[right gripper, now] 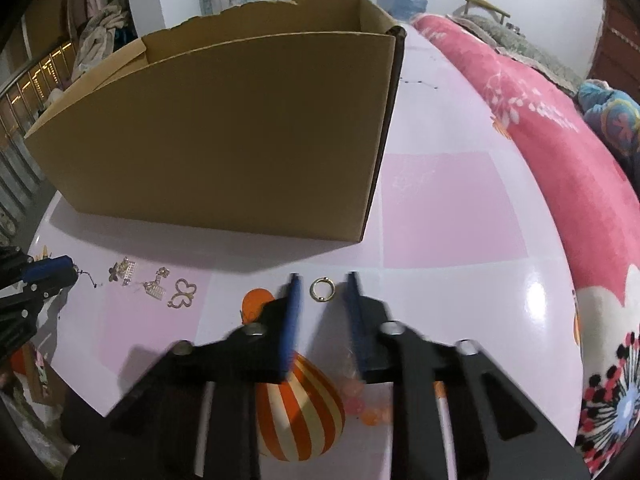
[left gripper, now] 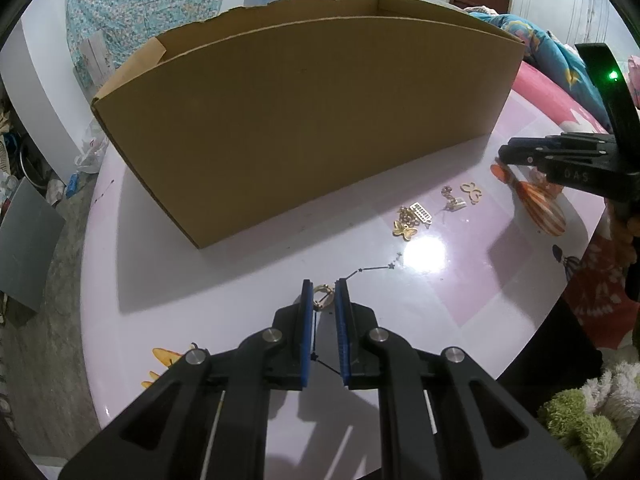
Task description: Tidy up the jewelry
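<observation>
A tall open cardboard box [left gripper: 304, 120] stands on the glossy pink table [left gripper: 224, 280]; it also shows in the right wrist view [right gripper: 224, 136]. My left gripper [left gripper: 323, 290] is open, its blue pads either side of a gold ring [left gripper: 322, 295] on a thin dark chain [left gripper: 374, 269]. Gold butterfly charms and earrings [left gripper: 416, 218] lie in a loose cluster to its right; the cluster also shows in the right wrist view [right gripper: 154, 284]. My right gripper [right gripper: 322, 280] is open just above the table, with a small gold ring [right gripper: 322, 289] lying between its fingertips.
A pink floral blanket [right gripper: 560, 168] lies along the table's right side. Balloon prints [right gripper: 300, 404] decorate the tabletop. A green plush [left gripper: 580, 420] sits off the table's near right edge. The box walls rise high behind both grippers.
</observation>
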